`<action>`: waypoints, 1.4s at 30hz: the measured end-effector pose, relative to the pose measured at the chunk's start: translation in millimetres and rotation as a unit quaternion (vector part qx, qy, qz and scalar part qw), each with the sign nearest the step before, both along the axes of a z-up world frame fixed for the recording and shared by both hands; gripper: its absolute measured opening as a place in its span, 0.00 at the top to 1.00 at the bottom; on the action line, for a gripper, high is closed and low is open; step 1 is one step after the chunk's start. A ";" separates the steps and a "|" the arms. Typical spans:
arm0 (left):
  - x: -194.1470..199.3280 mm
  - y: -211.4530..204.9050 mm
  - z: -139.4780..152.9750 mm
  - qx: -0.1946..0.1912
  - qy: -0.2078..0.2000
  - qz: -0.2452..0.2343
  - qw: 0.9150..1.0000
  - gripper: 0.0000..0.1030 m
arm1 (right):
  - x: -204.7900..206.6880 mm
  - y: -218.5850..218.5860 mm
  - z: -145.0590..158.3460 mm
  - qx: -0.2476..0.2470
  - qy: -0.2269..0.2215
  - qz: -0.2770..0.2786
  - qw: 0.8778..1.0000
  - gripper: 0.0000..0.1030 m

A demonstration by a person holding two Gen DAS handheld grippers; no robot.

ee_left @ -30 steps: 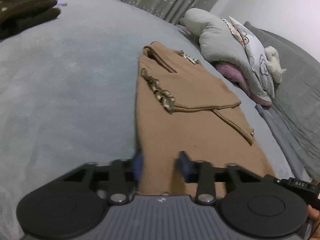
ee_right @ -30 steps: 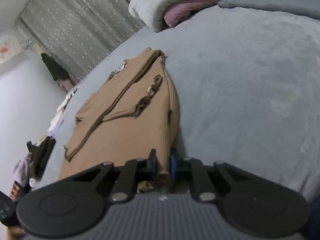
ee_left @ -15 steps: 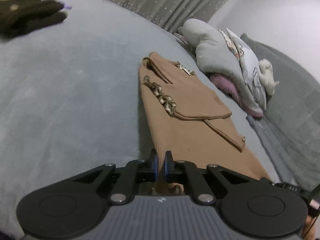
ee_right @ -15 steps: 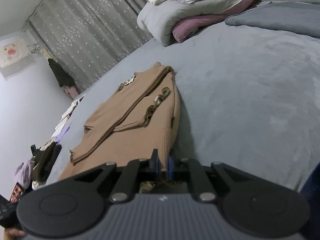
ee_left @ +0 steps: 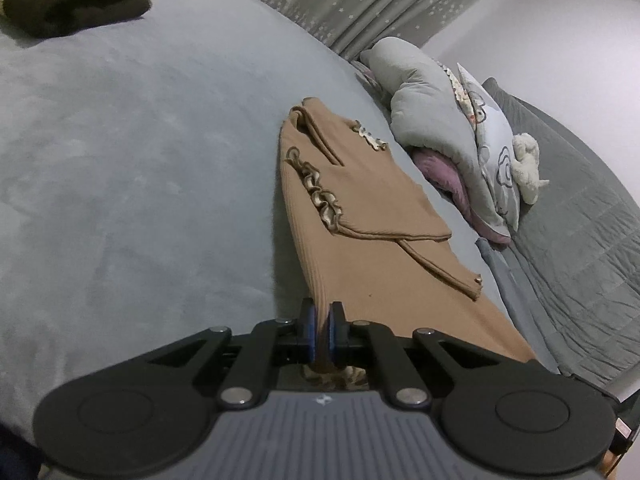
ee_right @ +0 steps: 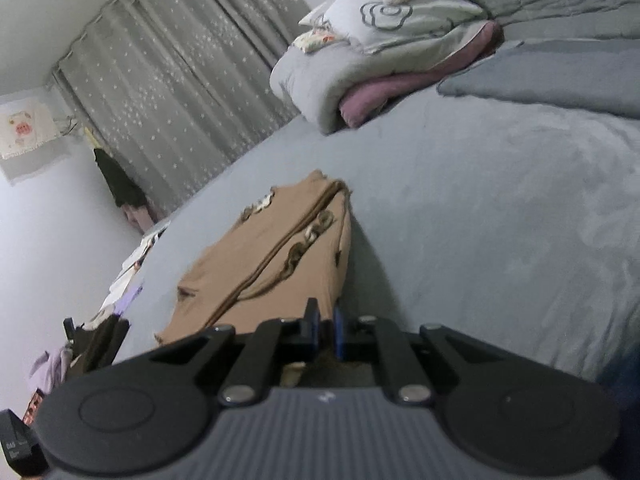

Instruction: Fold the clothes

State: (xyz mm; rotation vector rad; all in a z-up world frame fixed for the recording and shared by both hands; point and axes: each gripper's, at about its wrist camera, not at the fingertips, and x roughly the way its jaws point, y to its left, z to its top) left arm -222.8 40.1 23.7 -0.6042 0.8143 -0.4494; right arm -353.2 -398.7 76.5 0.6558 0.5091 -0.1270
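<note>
Left wrist view: tan ribbed garment (ee_left: 372,216), sleeves folded in, hem pinched by both grippers' closed fingers (ee_left: 308,332).

Grey bedspread (ee_left: 120,184), folded duvet (ee_left: 432,128); starred curtains (ee_right: 180,92)

Dim, soft light; fisheye-warped edges

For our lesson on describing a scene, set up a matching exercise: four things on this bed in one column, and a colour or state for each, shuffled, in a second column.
Things
1. brown dress
2. soft toy
3. dark garment
4. left gripper

Descriptions
A. white, resting on the pillow
B. shut on a fabric edge
C. sleeves folded across its front
D. bunched near the far edge of the bed

Pairs: 1-C, 2-A, 3-D, 4-B
</note>
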 end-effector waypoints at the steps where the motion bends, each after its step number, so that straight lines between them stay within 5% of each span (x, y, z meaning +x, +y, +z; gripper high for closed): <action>1: -0.7 -1.0 -0.2 0.003 -0.001 0.000 1.000 0.97 | 0.8 -2.7 -2.9 0.002 0.004 -0.001 1.000 0.94; 7: -6.9 -5.3 3.1 0.009 -0.023 0.007 1.000 0.97 | 1.6 -3.1 -15.9 -0.007 0.005 0.012 1.000 0.94; 12: -13.0 4.8 10.8 -0.011 -0.049 0.019 0.999 0.97 | -10.0 7.3 0.8 -0.028 -0.042 0.043 0.998 0.95; 25: -18.4 16.4 23.3 -0.013 -0.056 0.005 0.998 0.96 | -23.2 14.4 23.8 -0.048 -0.040 0.027 0.998 0.94; 27: -16.6 21.2 27.0 -0.009 -0.054 0.005 0.999 0.96 | -16.7 13.8 23.9 -0.061 -0.008 0.039 0.997 0.87; 28: -15.7 23.6 28.9 -0.006 -0.053 0.004 0.999 0.96 | -12.6 12.9 24.9 -0.075 0.009 0.048 0.996 0.71; 29: -13.6 26.6 31.8 -0.002 -0.055 0.008 0.998 0.96 | -8.7 11.5 28.8 -0.098 0.015 0.055 0.994 0.37; 31: 3.9 38.2 45.4 0.015 -0.062 0.021 0.998 0.95 | 1.1 6.2 40.7 -0.141 0.009 0.063 0.988 0.07; 33: 33.5 36.3 54.9 0.042 -0.062 0.014 0.997 0.86 | 19.6 -6.1 54.3 -0.161 -0.001 0.072 0.984 0.07; 37: 109.8 20.4 58.9 0.101 -0.054 -0.015 0.993 0.74 | 104.9 -40.8 63.7 -0.121 0.003 0.135 0.983 0.08; 42: 210.6 -3.8 44.3 0.144 -0.036 -0.028 0.989 0.63 | 218.2 -64.0 48.0 -0.125 0.043 0.180 0.975 0.24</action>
